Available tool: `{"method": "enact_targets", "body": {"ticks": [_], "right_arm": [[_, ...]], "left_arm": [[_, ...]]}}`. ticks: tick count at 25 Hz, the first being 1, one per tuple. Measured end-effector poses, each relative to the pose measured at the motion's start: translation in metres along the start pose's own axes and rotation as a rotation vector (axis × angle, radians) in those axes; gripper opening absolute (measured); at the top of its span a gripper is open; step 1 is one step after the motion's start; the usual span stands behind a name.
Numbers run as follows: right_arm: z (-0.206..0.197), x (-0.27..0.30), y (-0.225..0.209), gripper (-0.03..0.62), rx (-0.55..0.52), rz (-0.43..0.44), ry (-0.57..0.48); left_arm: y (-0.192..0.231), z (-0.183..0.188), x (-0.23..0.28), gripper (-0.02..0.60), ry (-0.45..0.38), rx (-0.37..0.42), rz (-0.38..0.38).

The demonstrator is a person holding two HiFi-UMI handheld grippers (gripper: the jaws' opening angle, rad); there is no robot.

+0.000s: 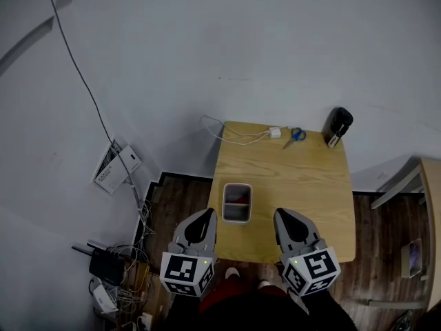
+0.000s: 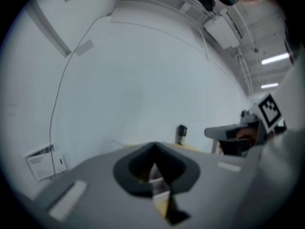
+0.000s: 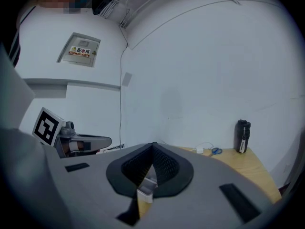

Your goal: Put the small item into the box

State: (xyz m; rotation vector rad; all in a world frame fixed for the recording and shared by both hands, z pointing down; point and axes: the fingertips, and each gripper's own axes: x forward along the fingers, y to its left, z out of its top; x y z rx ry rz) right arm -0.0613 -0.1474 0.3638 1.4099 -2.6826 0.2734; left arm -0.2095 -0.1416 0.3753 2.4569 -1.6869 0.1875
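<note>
A small white box (image 1: 237, 203) stands near the front edge of the wooden table (image 1: 303, 185), with something red showing inside it. I cannot make out any other small item. My left gripper (image 1: 206, 214) hangs at the table's front left corner, just left of the box, with its jaws closed together and nothing in them. My right gripper (image 1: 283, 214) hovers over the table's front edge to the right of the box, also shut and empty. In the right gripper view a bit of the box's white rim (image 3: 145, 191) shows below the shut jaws.
At the table's far edge lie blue-handled scissors (image 1: 295, 135), a white charger (image 1: 275, 132) with its cable, and a black bottle (image 1: 337, 126). Cables and devices litter the floor (image 1: 114, 274) at the left. Another wooden piece of furniture (image 1: 431, 205) stands at the right.
</note>
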Motion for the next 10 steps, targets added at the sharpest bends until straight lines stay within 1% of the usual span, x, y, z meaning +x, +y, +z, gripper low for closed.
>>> {"method": "enact_targets", "body": {"ticks": [10], "right_arm": [[0.005,-0.036,0.002,0.008,-0.006,0.046,-0.025]], "left_arm": [[-0.024,0.001,-0.031,0.003,-0.016,-0.002,0.063]]}}
